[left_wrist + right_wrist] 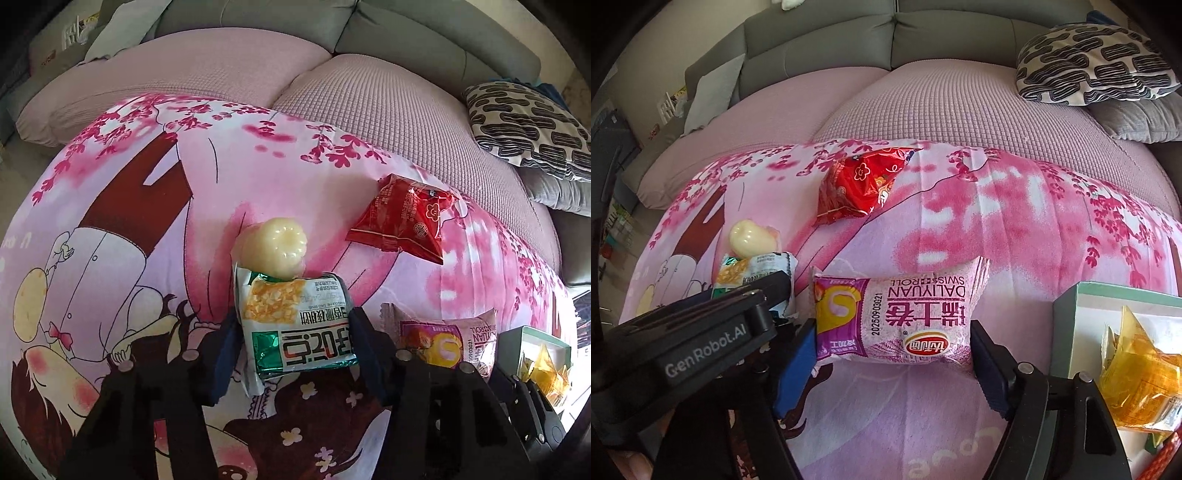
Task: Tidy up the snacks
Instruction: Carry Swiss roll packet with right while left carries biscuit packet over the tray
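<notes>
A green-and-white snack packet [295, 325] lies on the pink cartoon cloth [110, 221]. My left gripper [295, 347] is shut on it, one pad against each side. A pale yellow jelly cup [269, 247] touches the packet's far end. To the right lies a pink Swiss roll packet [897, 317]. My right gripper [894, 365] is shut on it, its blue pads [798, 358] touching both ends. A red packet [860, 188] lies farther back, apart from both grippers. The left gripper's body [701, 332] shows at the left of the right wrist view.
A pale green box [1067, 306] holding yellow wrapped snacks [1141, 384] stands at the right edge of the cloth. Behind the cloth are pink quilted sofa seats [388, 107], a grey backrest and a black-and-white patterned cushion [1093, 66].
</notes>
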{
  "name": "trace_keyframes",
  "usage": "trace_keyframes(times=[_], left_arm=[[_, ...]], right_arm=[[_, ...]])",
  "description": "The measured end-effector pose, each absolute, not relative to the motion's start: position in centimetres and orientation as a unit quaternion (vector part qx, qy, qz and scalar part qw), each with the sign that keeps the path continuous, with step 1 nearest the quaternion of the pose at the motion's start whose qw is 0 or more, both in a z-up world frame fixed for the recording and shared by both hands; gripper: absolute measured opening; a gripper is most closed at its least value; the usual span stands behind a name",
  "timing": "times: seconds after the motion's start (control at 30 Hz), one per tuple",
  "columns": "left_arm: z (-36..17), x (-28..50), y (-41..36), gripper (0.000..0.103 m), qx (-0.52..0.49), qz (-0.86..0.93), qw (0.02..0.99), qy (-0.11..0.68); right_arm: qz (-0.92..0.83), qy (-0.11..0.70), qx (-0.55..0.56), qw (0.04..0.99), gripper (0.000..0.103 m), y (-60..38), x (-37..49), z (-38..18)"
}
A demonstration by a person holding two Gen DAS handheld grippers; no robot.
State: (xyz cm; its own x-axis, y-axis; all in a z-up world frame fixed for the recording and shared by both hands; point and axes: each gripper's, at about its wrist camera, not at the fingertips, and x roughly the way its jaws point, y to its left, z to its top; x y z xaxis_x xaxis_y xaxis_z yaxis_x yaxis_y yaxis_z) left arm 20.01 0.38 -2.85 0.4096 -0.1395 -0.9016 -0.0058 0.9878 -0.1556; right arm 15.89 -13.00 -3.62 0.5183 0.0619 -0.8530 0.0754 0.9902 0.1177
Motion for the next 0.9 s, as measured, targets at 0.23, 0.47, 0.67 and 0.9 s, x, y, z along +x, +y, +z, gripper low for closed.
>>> trace_keyframes(times=[0.23,0.47,0.67,0.9], left_arm=[[-2.5,19.3,0.5,0.057,-0.068,-0.039,0.834,0.546],[-0.8,18.0,0.3,0.057,-0.064,-0.045,0.838,0.539],[1.1,16.6,0.8,0.056,-0.062,-0.039,0.846,0.528],[3.0,14.5,0.7,0.056,-0.062,-0.045,0.853,0.516]], right_arm=[[-0.006,0.484,0.081,0.871,0.079,-13.5,14.5,-2.3],[-0.006,0.480,0.090,0.872,0.079,-13.7,12.4,-1.1],[-0.007,0.472,0.094,0.876,0.079,-14.0,10.4,0.4],[-0.012,0.461,0.098,0.882,0.079,-14.6,7.9,2.5]])
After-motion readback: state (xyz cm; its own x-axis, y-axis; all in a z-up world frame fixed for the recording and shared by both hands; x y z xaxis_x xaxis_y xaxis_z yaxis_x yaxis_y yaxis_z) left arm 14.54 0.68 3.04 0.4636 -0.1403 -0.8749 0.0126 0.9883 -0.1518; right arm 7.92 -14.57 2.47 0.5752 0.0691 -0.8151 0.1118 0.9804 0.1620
